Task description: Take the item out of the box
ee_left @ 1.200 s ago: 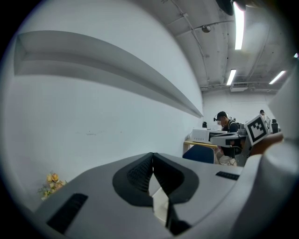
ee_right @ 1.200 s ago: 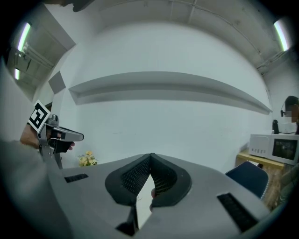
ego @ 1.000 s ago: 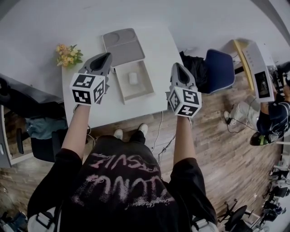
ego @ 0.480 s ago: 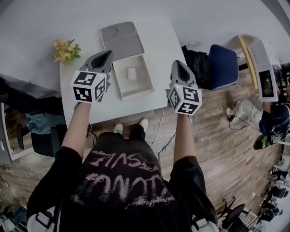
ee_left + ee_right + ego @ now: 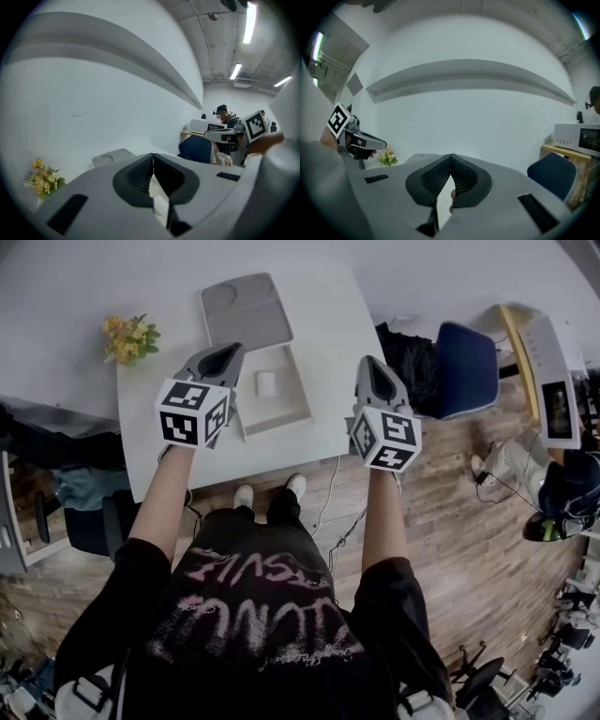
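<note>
Item [image 5: 266, 383], a small white block, lies alone in the middle of the open box tray [image 5: 286, 413] on the white table [image 5: 281, 460], untouched. Yellow flowers [image 5: 127, 338] stand at the far left, clear of the work. The left gripper [image 5: 228, 353] hangs just beside the tray's left wall, jaws pressed together on nothing, probably lining up an approach. The lid [image 5: 246, 310] lies behind the tray, leaving the item exposed. The right gripper [image 5: 367, 365], likewise closed and empty, hovers near the table's right edge, apart from the tray.

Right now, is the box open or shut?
Open: the lid lies beside the box, and a small white item sits inside.
</note>
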Demonstrator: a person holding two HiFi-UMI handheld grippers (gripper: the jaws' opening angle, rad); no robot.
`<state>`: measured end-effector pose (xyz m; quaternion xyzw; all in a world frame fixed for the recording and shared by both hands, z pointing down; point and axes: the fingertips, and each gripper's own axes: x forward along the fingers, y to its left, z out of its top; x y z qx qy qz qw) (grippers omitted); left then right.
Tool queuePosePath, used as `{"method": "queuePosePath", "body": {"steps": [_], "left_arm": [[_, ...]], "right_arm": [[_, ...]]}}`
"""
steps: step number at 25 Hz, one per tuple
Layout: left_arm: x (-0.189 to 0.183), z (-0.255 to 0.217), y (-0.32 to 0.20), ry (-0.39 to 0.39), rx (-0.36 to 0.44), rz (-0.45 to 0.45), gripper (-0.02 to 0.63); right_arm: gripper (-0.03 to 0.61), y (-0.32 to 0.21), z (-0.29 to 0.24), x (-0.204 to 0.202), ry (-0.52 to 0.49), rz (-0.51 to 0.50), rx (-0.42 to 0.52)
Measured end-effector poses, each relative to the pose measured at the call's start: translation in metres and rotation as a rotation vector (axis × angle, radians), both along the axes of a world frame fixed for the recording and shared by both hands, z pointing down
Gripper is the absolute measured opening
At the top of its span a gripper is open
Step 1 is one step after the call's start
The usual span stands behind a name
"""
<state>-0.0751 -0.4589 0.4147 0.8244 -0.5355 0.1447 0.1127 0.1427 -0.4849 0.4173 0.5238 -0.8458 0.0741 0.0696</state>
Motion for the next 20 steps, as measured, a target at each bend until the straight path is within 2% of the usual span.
{"method": "queuePosePath", "body": {"steps": [7, 20], "left_arm": [[0.011, 0.017, -0.001, -0.02, -0.041, 0.011, 0.002], [0.003, 0.07, 0.002, -0.016, -0.139, -0.025, 0.002]], "right_arm": [[0.009, -0.005, 0.011, 0.001, -0.01, -0.012, -0.021], [0.009, -0.01, 0.066, -0.007, -0.002, -0.044, -0.121]]}}
